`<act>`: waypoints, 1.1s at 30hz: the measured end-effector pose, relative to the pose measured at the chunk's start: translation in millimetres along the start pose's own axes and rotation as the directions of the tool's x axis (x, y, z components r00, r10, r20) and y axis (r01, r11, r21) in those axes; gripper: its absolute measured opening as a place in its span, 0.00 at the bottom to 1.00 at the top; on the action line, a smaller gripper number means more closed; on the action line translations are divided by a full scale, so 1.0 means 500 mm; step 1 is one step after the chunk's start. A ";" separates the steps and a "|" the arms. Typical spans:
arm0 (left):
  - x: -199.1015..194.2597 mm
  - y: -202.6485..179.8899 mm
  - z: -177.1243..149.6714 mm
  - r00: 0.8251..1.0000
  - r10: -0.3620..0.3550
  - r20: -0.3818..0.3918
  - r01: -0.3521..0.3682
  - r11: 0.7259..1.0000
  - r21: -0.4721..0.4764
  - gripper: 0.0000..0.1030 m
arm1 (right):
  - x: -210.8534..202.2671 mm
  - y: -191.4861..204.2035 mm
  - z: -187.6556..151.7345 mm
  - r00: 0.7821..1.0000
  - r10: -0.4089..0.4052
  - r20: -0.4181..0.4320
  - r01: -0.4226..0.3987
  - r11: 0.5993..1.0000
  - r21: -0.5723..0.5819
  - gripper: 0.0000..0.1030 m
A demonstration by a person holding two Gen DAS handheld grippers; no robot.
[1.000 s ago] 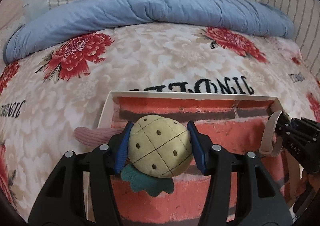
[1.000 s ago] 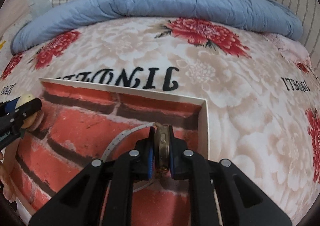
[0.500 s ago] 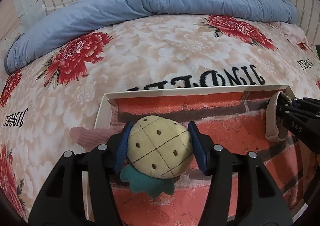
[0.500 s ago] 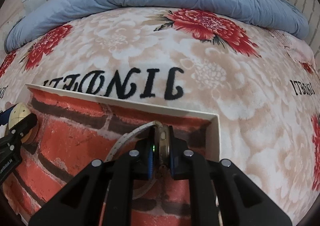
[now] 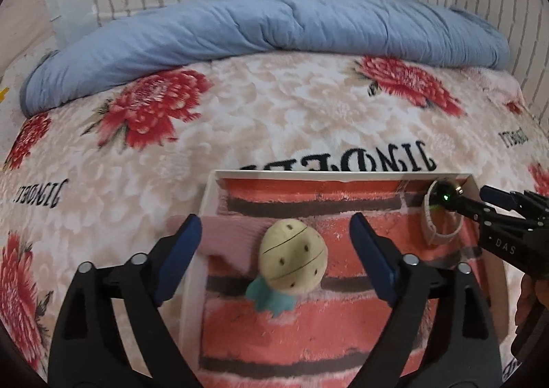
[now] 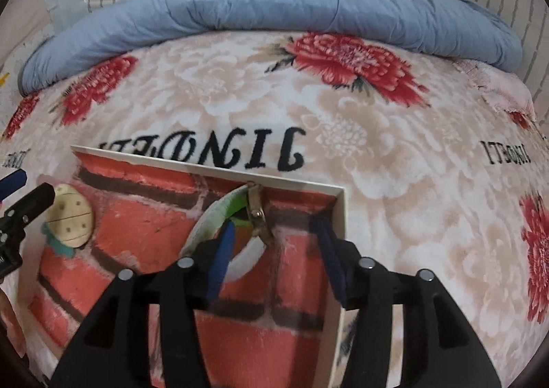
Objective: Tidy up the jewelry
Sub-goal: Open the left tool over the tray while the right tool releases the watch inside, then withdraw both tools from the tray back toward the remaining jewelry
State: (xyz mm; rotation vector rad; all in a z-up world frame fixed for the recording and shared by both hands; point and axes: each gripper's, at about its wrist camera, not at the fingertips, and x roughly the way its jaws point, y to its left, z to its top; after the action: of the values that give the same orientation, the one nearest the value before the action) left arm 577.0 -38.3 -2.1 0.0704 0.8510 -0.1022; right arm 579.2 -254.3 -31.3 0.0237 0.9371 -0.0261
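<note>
releasing both items into the brick-print tray [image 5: 343, 178] on the floral blanket [image 5: 274, 120]; best to lift straight up so no pad snags. left gripper [image 5: 274, 244] jaws have just been opening, now wide, pineapple plush hair tie [image 5: 291, 264] lies loose between them. right gripper [image 6: 274, 244] jaws have also just opened, half wide, watch [image 6: 254, 216] dropped in the far right corner. both point steeply down.

Watch [image 6: 240, 216] face hidden; pineapple [image 5: 291, 259] blurred.
</note>
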 end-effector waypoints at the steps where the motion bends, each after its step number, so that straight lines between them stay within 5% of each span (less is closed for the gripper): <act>1: -0.019 0.008 -0.003 1.000 0.002 0.011 -0.002 1.000 -0.009 0.88 | -0.014 -0.002 -0.003 1.000 0.005 0.011 -0.006 1.000 0.003 0.56; 3: -0.055 0.025 -0.013 0.999 0.011 0.036 -0.010 1.000 -0.027 0.95 | -0.047 -0.005 -0.012 0.999 0.012 0.036 -0.013 1.000 0.007 0.62; 20: -0.318 0.106 -0.176 0.990 0.010 0.137 0.008 0.991 -0.131 0.95 | -0.292 -0.015 -0.193 0.981 0.031 0.193 -0.032 0.999 0.003 0.84; 33: -0.489 0.099 -0.421 0.970 0.054 0.238 -0.026 0.993 -0.118 0.95 | -0.468 -0.020 -0.439 0.944 0.058 0.323 -0.048 0.998 -0.040 0.87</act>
State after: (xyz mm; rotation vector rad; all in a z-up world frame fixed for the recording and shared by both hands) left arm 265.4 47.4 45.0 -0.0322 0.6106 -0.0230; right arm 263.7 -254.5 27.5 0.0152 0.6062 0.0343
